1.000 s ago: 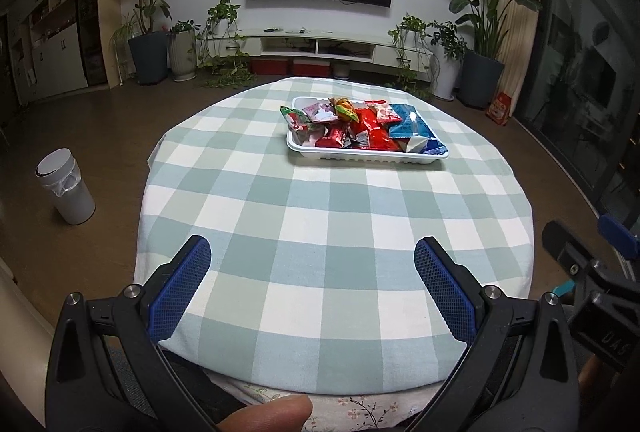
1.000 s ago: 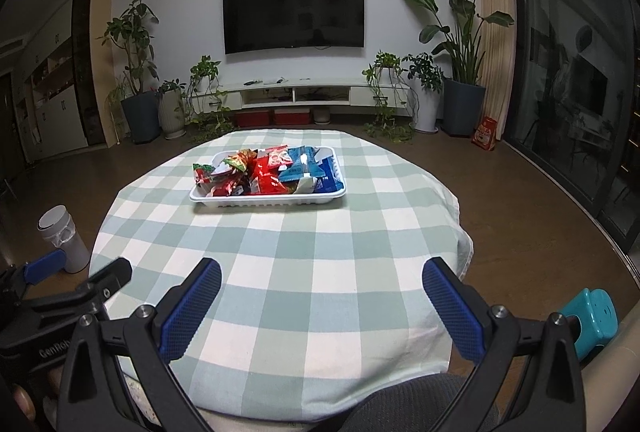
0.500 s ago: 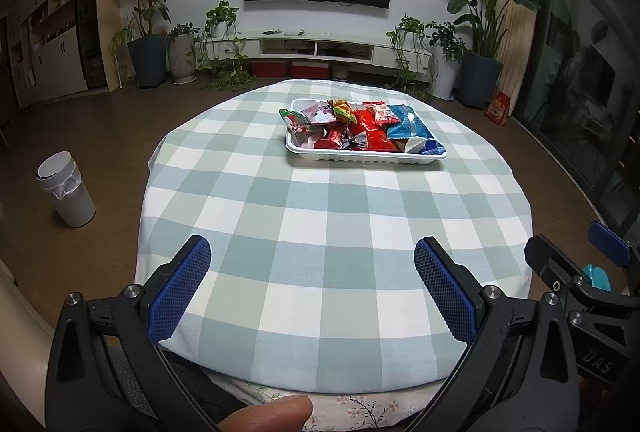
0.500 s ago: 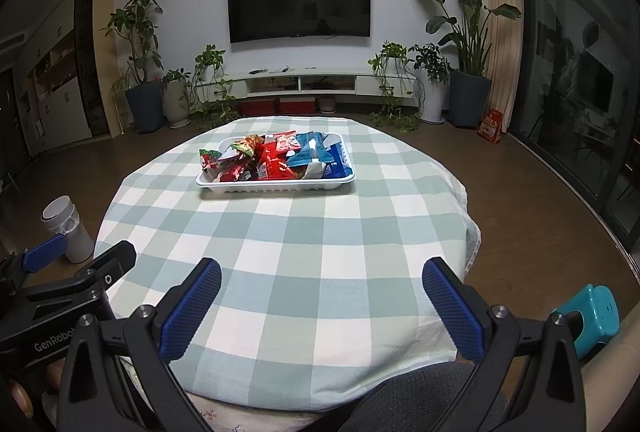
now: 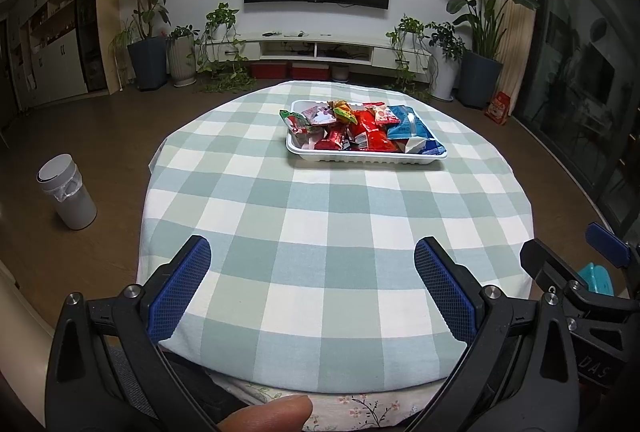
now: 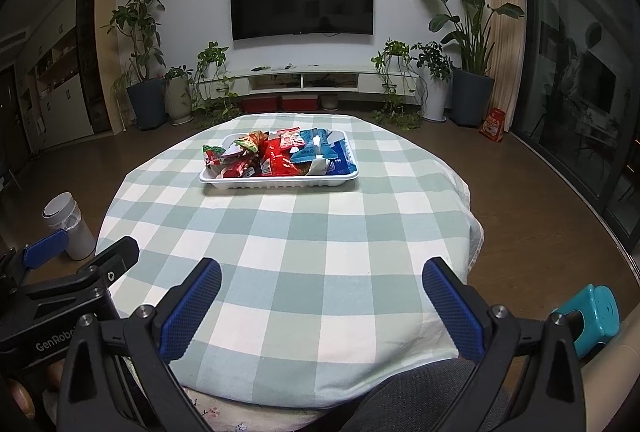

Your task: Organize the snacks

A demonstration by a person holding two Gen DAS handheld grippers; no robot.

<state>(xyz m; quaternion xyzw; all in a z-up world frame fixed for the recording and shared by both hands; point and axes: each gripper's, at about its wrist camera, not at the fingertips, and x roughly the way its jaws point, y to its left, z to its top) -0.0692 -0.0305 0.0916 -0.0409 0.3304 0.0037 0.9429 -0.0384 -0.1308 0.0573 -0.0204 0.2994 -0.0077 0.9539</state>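
A white tray (image 5: pixel 366 159) (image 6: pixel 280 183) stands on the far half of a round table with a green-and-white checked cloth (image 5: pixel 320 216) (image 6: pixel 288 232). It holds a heap of snack packets: red ones (image 5: pixel 370 133) (image 6: pixel 280 157) in the middle, blue ones (image 5: pixel 408 125) (image 6: pixel 316 149) at the right. My left gripper (image 5: pixel 312 280) is open and empty over the near table edge. My right gripper (image 6: pixel 320 292) is open and empty beside it, also near the front edge. Both are far from the tray.
A white bin (image 5: pixel 66 191) (image 6: pixel 68 224) stands on the floor left of the table. A teal stool (image 6: pixel 592 312) sits low at the right. Potted plants and a TV cabinet (image 5: pixel 320 49) line the far wall. Glass doors are at the right.
Both grippers have risen and tipped slightly, so the table and tray sit lower in view. Both stay open and empty. The tray has not moved.
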